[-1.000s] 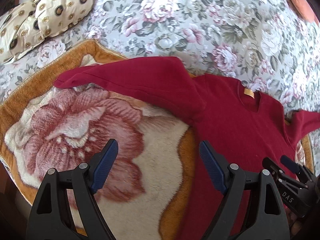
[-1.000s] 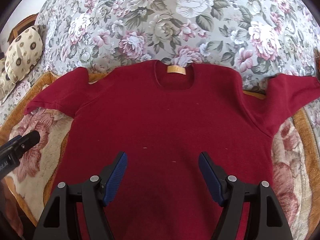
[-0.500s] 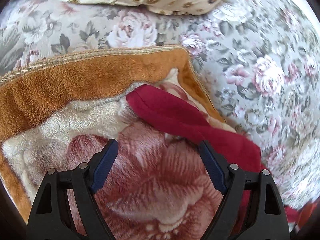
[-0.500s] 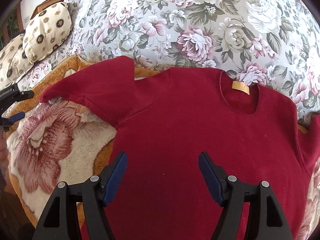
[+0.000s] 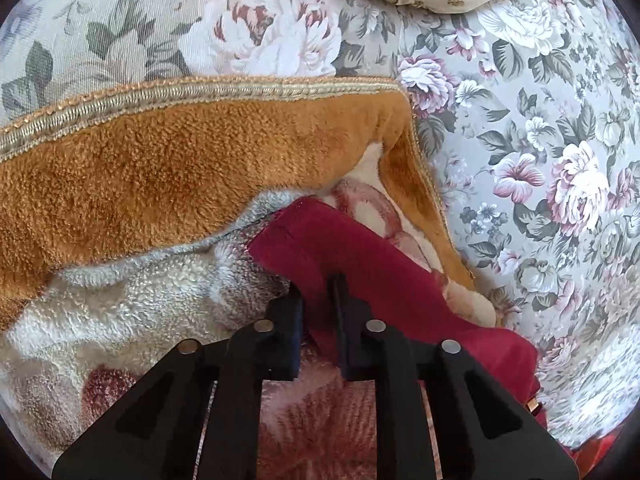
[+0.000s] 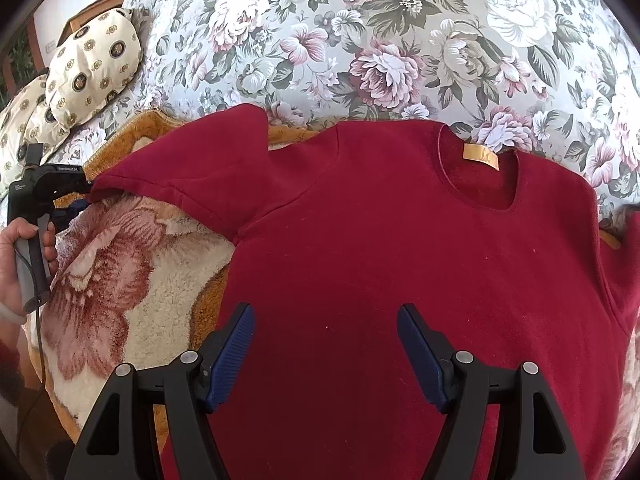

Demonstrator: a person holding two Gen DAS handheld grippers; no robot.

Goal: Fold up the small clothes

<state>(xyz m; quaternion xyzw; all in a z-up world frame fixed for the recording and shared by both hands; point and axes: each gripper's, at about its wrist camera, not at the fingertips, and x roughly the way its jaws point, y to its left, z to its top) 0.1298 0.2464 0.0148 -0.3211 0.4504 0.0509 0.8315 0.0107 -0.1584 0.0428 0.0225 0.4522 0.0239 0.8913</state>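
Note:
A dark red short-sleeved shirt (image 6: pixel 400 248) lies flat, front up, with a tan neck label (image 6: pixel 479 155), on a fleece blanket (image 6: pixel 120 264). Its left sleeve (image 5: pixel 360 276) stretches out over the blanket. My left gripper (image 5: pixel 318 284) is shut on the cuff end of that sleeve; it also shows at the far left of the right wrist view (image 6: pixel 76 190). My right gripper (image 6: pixel 326 344) is open and empty, hovering over the shirt's lower middle.
The blanket, with an orange border (image 5: pixel 160 176) and a big rose print, lies on a grey floral bedspread (image 6: pixel 360 40). Cream patterned pillows (image 6: pixel 88 68) sit at the far left. The shirt's right sleeve (image 6: pixel 628 256) runs off the right edge.
My left gripper moved in on the sleeve cuff and closed on it. My right gripper stayed open over the shirt and shifted slightly.

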